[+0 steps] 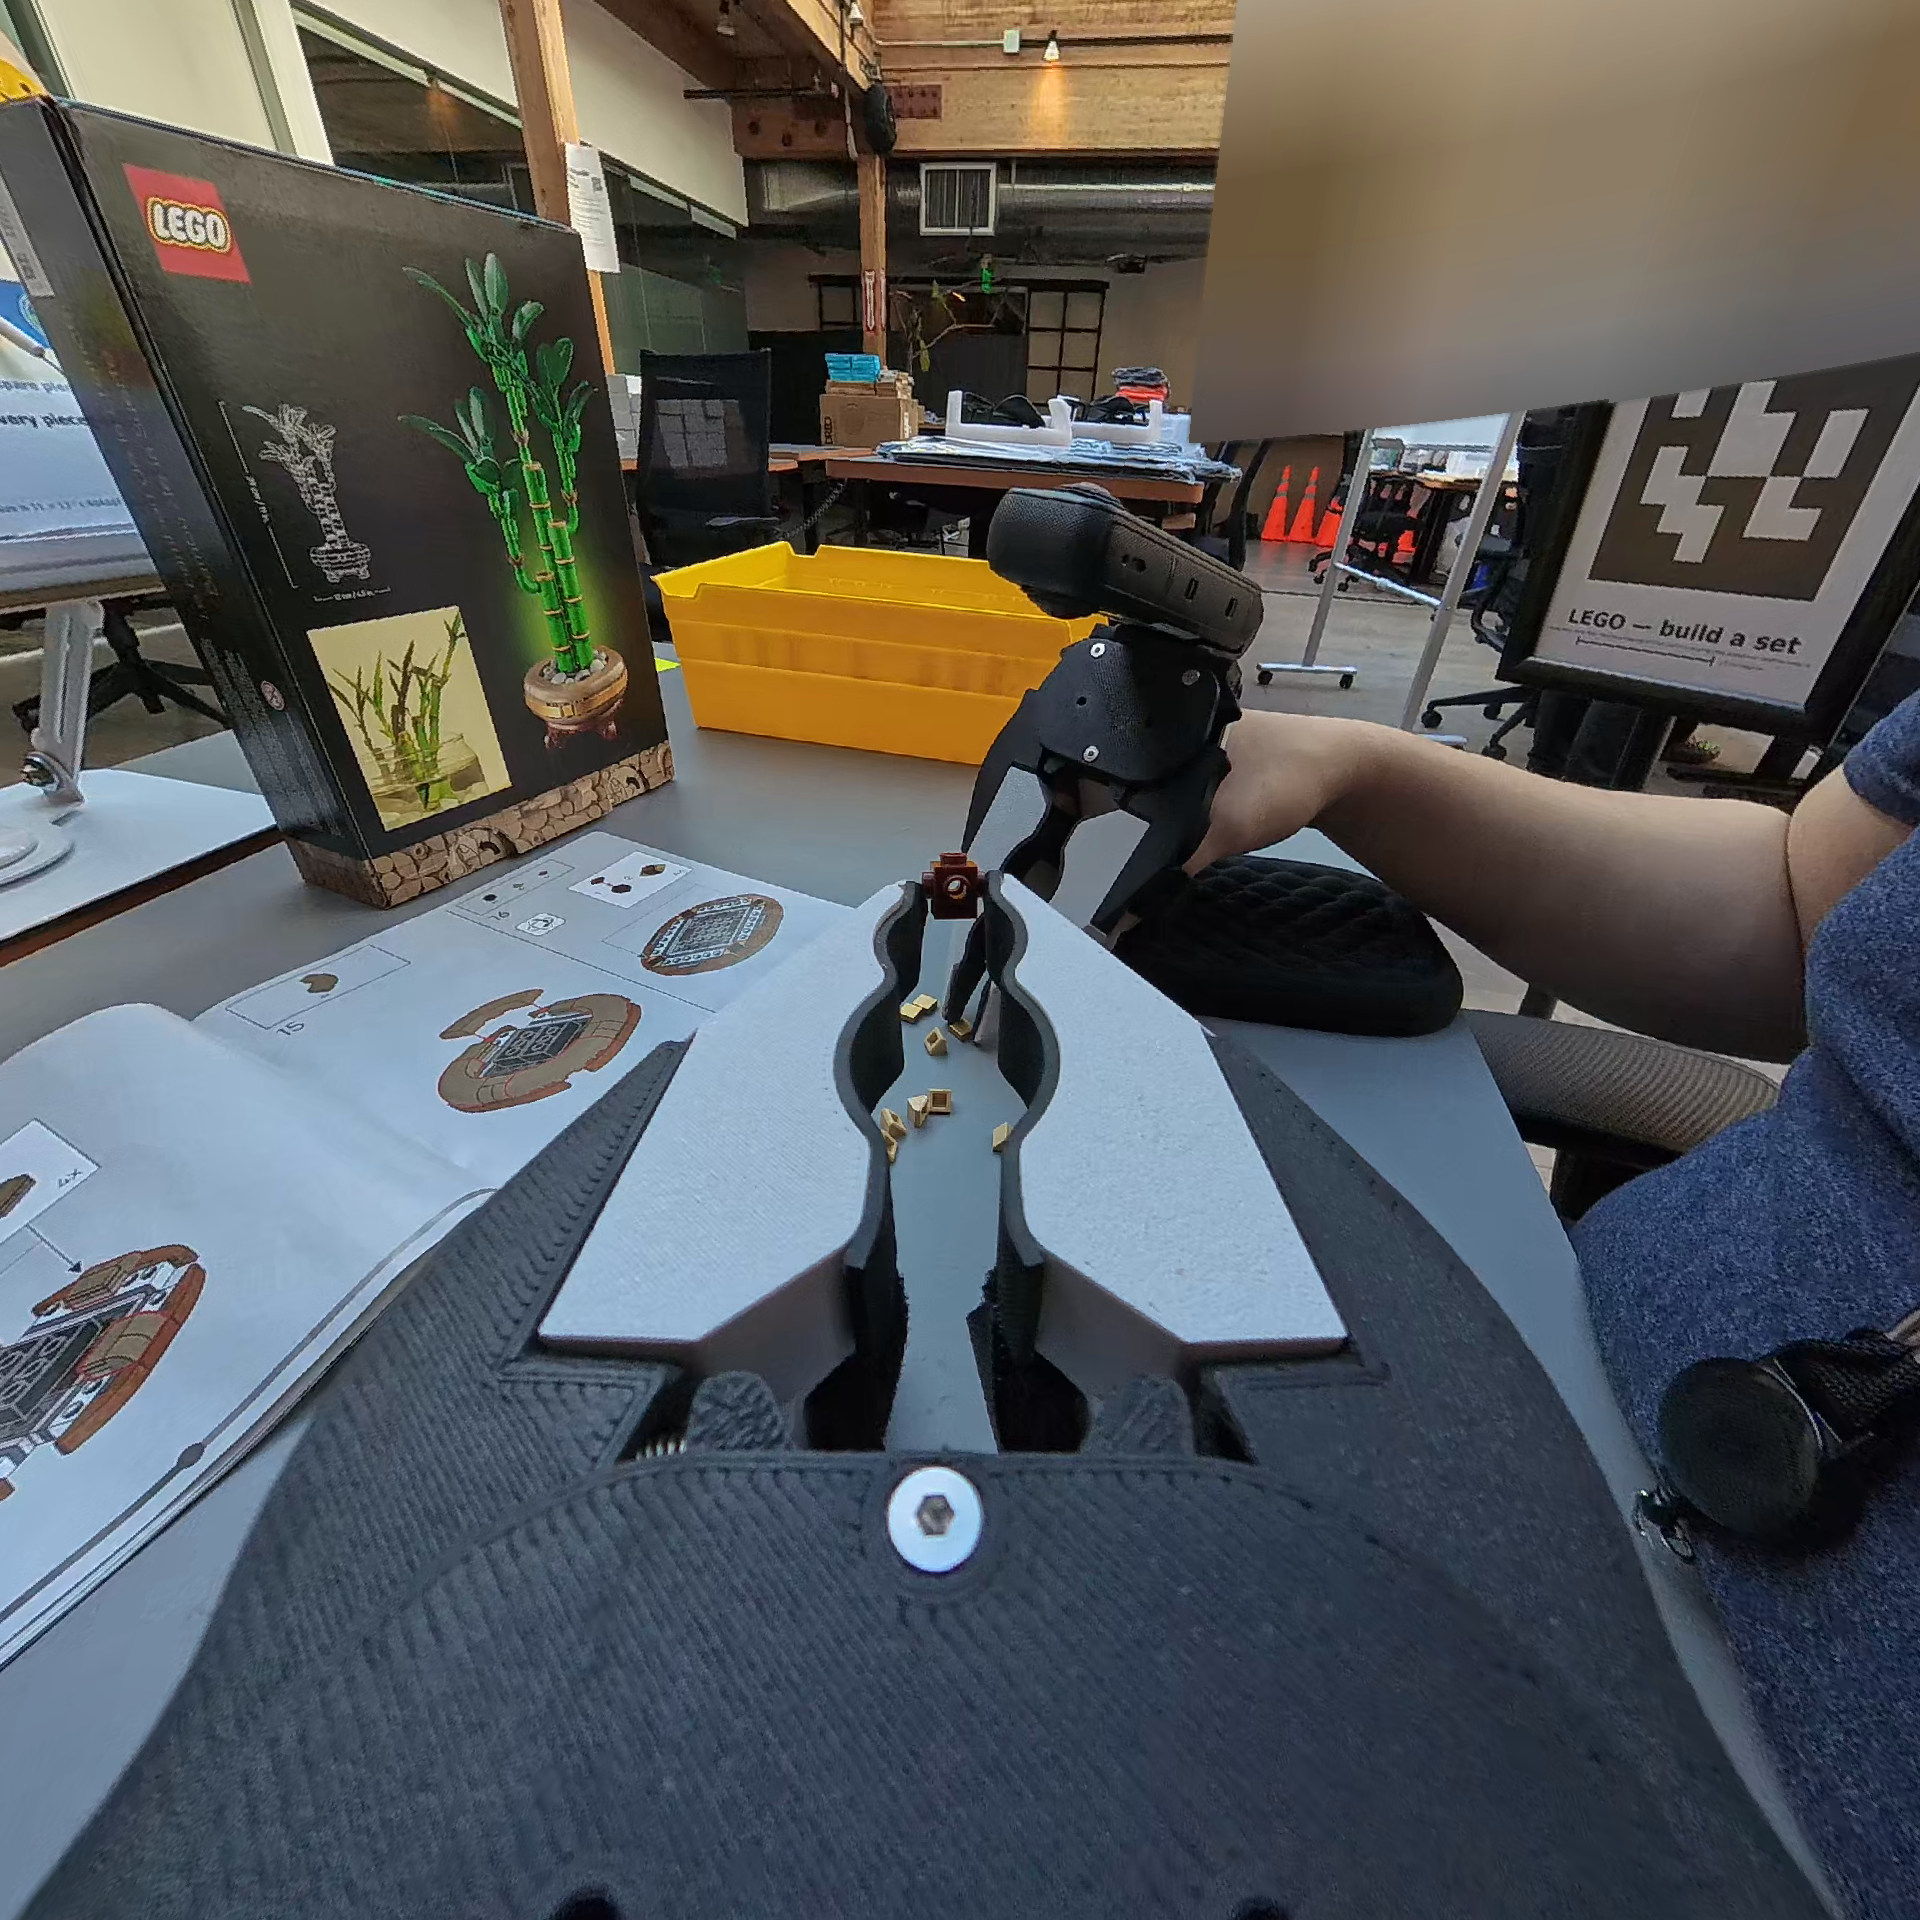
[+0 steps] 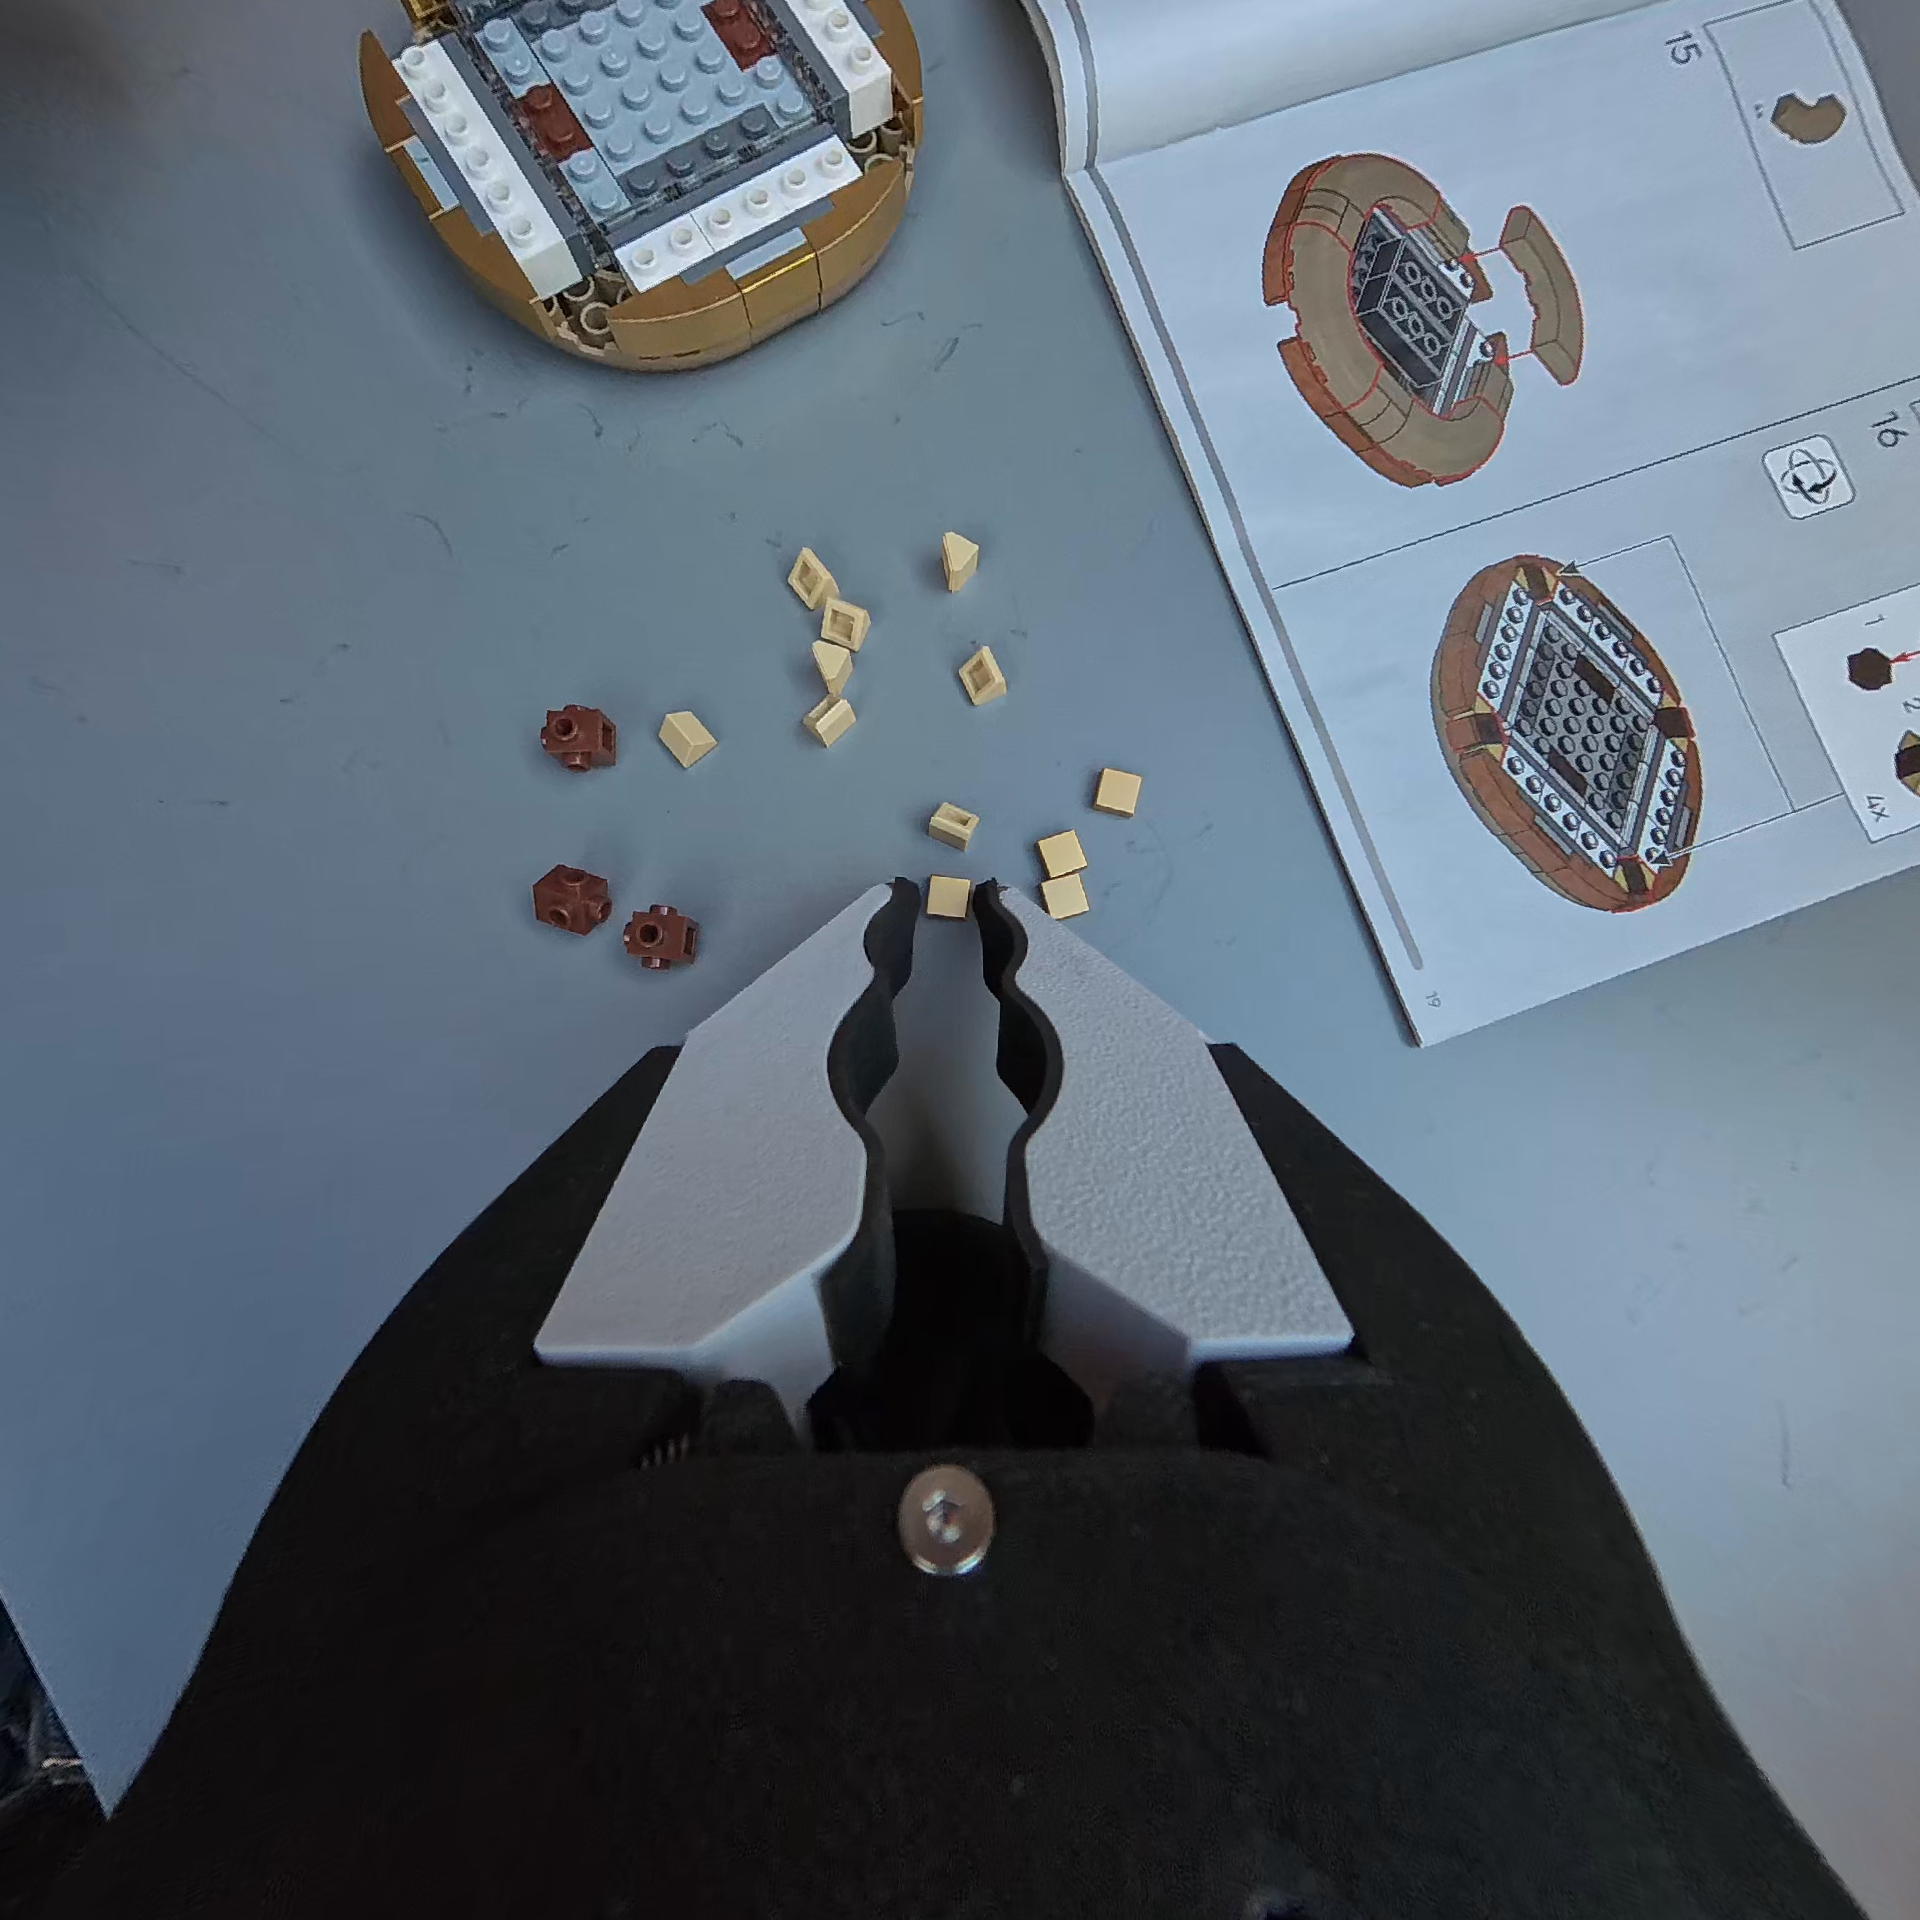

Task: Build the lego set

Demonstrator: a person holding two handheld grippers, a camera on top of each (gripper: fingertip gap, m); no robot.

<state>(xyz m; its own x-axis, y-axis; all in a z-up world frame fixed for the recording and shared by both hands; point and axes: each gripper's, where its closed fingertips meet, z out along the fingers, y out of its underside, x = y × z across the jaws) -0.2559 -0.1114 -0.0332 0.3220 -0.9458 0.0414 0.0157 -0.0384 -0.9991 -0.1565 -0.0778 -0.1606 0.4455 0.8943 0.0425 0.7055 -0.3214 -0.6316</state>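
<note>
My left gripper (image 1: 948,891) is shut on a small brown studded brick (image 1: 948,883) and holds it above the grey table. Beyond it, my right gripper (image 1: 977,1023) points down at the table among loose tan pieces (image 1: 920,1107). In the right wrist view, my right gripper (image 2: 945,889) has its tips closed against a tan square tile (image 2: 948,896) lying on the table. Several tan slopes and tiles (image 2: 831,623) lie just ahead. Three brown studded bricks (image 2: 579,738) lie to the left. The round, gold-rimmed base model (image 2: 644,166) sits at the far left.
The open instruction booklet (image 2: 1507,416) lies right of the pieces and shows in the left wrist view (image 1: 416,1039). The set's box (image 1: 395,520) stands behind it, with a yellow bin (image 1: 852,644) farther back. A black padded rest (image 1: 1299,945) lies under the person's arm (image 1: 1507,831). My hands' fingertips stand some 15 centimetres from each other.
</note>
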